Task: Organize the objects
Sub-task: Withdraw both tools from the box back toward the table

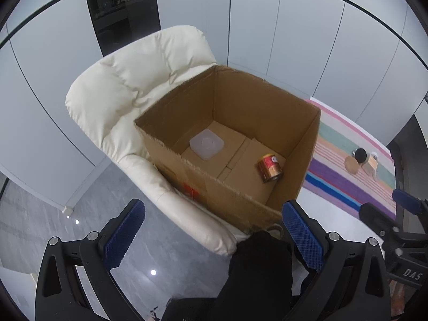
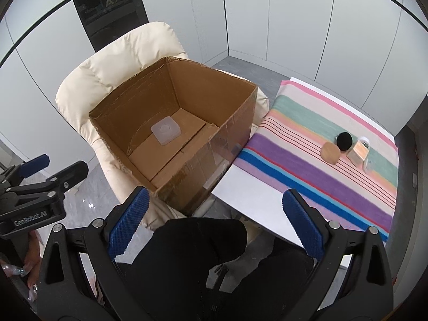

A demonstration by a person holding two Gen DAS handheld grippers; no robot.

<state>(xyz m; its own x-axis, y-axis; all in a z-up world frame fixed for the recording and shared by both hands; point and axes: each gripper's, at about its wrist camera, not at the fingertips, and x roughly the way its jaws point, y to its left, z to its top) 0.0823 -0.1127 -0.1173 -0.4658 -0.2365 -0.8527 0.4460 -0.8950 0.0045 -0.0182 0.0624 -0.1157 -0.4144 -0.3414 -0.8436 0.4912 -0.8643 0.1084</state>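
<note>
Open box, clear from above

My way into the box [image 1: 262, 107] is free; a can [image 1: 270, 170] and lid [image 1: 206, 144] sit well apart, bare floor between them.

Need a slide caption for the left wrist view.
Open left claw above cardboard box holding a can and plastic container.

White counter [image 2: 248, 195] at right, covered mostly by striped cloth [image 2: 307, 160]. On cloth, clustered near far right edge: round wooden disc [image 2: 331, 153], black round object [image 2: 344, 140] touching it behind, small tan box [image 2: 358, 153] just beside, small white item [image 2: 367, 168] by box. Cream padded armchair [image 1: 128, 85] beside counter, carrying open cardboard box [image 1: 267, 101] on seat.
</note>
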